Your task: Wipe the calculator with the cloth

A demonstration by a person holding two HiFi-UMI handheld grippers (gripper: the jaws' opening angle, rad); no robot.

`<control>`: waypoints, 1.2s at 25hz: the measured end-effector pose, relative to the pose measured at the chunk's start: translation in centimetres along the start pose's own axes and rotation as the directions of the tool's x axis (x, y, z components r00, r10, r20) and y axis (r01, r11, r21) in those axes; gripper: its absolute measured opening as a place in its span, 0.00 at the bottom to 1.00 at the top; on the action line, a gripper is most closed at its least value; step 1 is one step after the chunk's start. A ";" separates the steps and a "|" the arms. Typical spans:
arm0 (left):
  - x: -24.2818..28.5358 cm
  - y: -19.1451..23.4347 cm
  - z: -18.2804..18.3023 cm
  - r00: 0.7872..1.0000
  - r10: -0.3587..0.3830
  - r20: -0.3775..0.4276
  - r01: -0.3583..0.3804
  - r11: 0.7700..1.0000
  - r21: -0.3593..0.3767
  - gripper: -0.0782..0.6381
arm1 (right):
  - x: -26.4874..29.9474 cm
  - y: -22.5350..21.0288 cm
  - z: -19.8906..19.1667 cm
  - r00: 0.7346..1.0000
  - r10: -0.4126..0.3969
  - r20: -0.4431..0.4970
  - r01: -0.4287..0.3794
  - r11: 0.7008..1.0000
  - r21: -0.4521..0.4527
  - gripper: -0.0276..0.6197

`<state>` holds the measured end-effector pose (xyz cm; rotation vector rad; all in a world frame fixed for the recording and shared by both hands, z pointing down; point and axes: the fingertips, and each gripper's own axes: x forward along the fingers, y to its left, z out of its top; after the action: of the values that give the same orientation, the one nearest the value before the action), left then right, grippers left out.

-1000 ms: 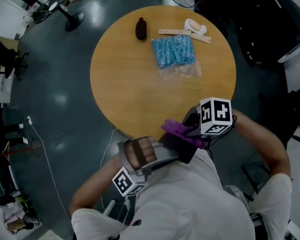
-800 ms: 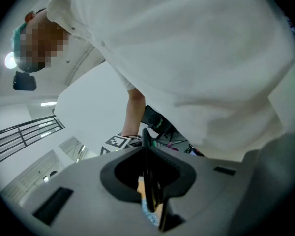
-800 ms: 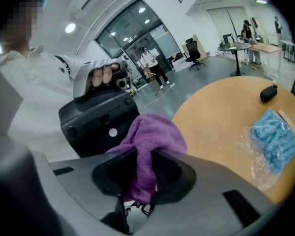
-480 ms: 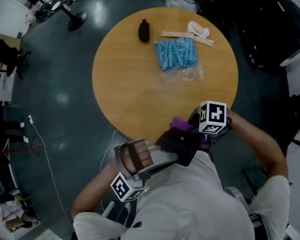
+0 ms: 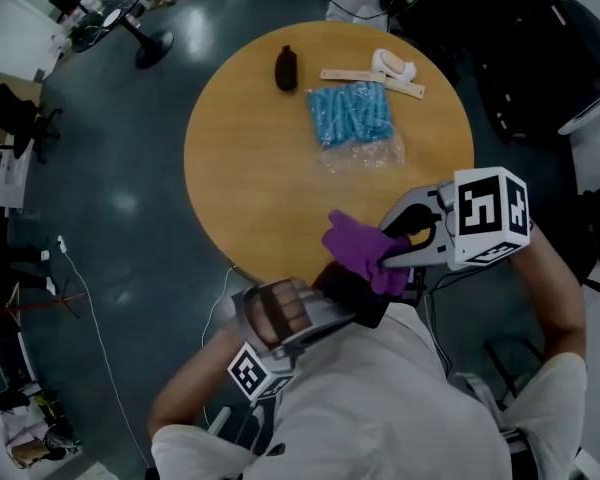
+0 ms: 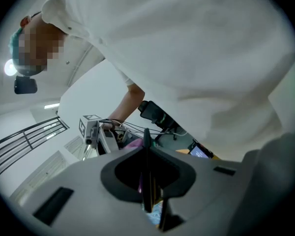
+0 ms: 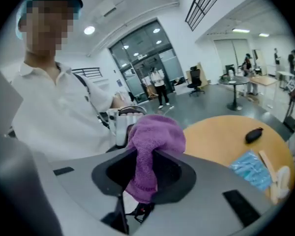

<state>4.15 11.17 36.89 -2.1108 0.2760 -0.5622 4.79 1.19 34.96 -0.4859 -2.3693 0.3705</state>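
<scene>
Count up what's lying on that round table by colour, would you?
Black: 1, a small dark object
Blue: 1, a clear bag of blue pieces
White: 1, a curved white item
Pale wood: 2, flat strips
Total: 5

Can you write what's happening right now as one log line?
left gripper: shut on calculator | right gripper: shut on purple cloth | purple cloth over calculator, contact unclear
</scene>
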 end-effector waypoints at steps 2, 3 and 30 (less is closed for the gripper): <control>0.3 0.6 0.5 1.000 0.010 0.015 -0.010 1.000 0.004 0.17 | 1.7 1.6 -0.1 0.995 0.091 -0.029 -0.092 0.996 -0.009 0.20; 0.4 0.8 0.7 1.000 0.008 0.019 -0.008 1.000 0.010 0.17 | 2.5 1.9 -0.5 0.992 0.115 -0.049 -0.115 0.993 -0.007 0.20; -1.1 1.8 1.5 0.998 0.069 0.016 -0.065 0.985 -0.160 0.17 | 6.7 -1.8 -11.6 0.975 0.082 -0.206 -0.036 0.975 0.217 0.20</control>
<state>3.98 11.69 34.36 -2.2510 0.3892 -0.4911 7.49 4.06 47.93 -0.4714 -2.0826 0.5637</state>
